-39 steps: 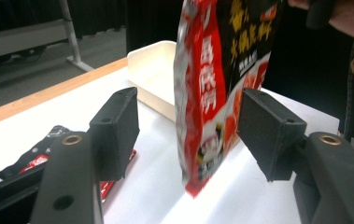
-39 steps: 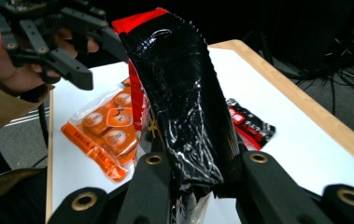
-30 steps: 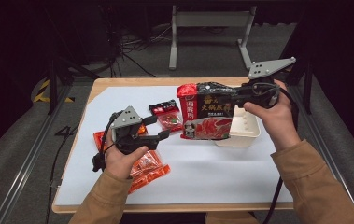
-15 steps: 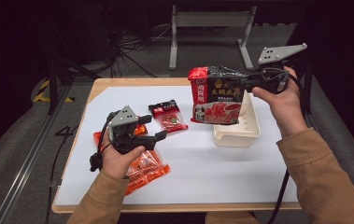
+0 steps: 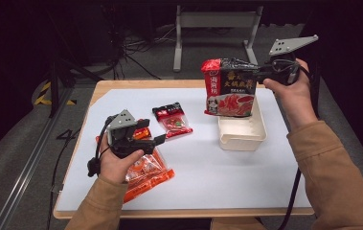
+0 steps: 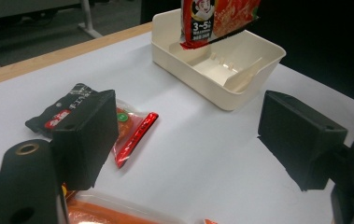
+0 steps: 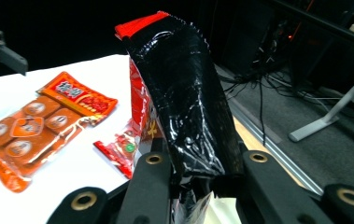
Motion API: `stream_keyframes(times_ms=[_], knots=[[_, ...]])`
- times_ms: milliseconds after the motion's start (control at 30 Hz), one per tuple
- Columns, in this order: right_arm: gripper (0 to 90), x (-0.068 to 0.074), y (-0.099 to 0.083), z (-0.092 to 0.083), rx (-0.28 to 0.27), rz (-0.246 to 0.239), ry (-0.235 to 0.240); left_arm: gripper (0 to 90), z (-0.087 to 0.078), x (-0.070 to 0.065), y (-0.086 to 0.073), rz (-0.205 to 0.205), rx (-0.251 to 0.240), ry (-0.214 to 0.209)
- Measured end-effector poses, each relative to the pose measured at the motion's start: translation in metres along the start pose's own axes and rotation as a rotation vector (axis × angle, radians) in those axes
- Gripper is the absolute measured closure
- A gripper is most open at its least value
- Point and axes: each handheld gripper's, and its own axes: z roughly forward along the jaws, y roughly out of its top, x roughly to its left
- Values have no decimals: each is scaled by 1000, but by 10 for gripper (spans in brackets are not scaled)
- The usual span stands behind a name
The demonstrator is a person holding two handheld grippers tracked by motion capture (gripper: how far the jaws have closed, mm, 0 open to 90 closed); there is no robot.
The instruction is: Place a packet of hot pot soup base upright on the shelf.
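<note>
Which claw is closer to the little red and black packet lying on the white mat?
Left. The left claw sits open just beside the little packet, not touching it. The right claw is farther off, holding the big bag over the white tray.

Right gripper point(image 7: 198, 179) clamps black-and-red bag point(image 7: 184, 107) between both jaws — bag upright. Orange packet point(image 7: 39, 126) and small red sachet point(image 7: 121, 151) lie beyond on white mat point(image 7: 86, 70) — apart.

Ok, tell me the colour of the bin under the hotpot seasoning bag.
Cream white bin, plain, no pattern; clearest in the left gripper view.
</note>
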Motion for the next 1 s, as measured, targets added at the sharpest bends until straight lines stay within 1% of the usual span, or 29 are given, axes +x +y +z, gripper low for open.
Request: stream_keyframes(times_ms=[133, 167, 200, 300, 333, 367, 400, 500, 567, 700, 767, 833, 1000], knots=[[792, -11, -2, -1, -6, -10, -21, 209, -1, 3, -1, -2, 6, 7], [792, -14, -2, -1, -6, -7, -26, 209, -1, 3, -1, -8, 3, 6], [792, -16, -2, -1, -6, -6, -30, 209, -1, 4, -1, -5, 2, 10], [792, -23, -4, -1, -16, -13, -41, 209, -3, 5, -2, -19, 3, 13], [792, -26, -5, 0, -18, -15, -44, 208, -4, 6, -2, -9, 2, 16], [792, -28, -5, 0, -16, -17, -47, 208, -4, 5, -3, -23, 0, 18], [792, -31, -6, 0, -13, -20, -49, 208, -5, 6, -4, -15, 5, 22], [792, -39, -8, 2, -8, -27, -59, 208, -8, 8, -7, -24, 7, 31], [792, -44, -10, 3, -8, -30, -67, 208, -11, 9, -9, -38, 7, 41], [791, -54, -13, 5, -21, -34, -77, 208, -17, 11, -13, -49, 6, 58], [790, -58, -14, 6, -33, -31, -76, 207, -20, 12, -15, -47, 7, 68], [790, -62, -15, 7, -49, -35, -76, 206, -22, 12, -16, -61, 4, 70], [790, -71, -19, 12, -61, -36, -83, 206, -28, 16, -21, -77, 0, 84]])
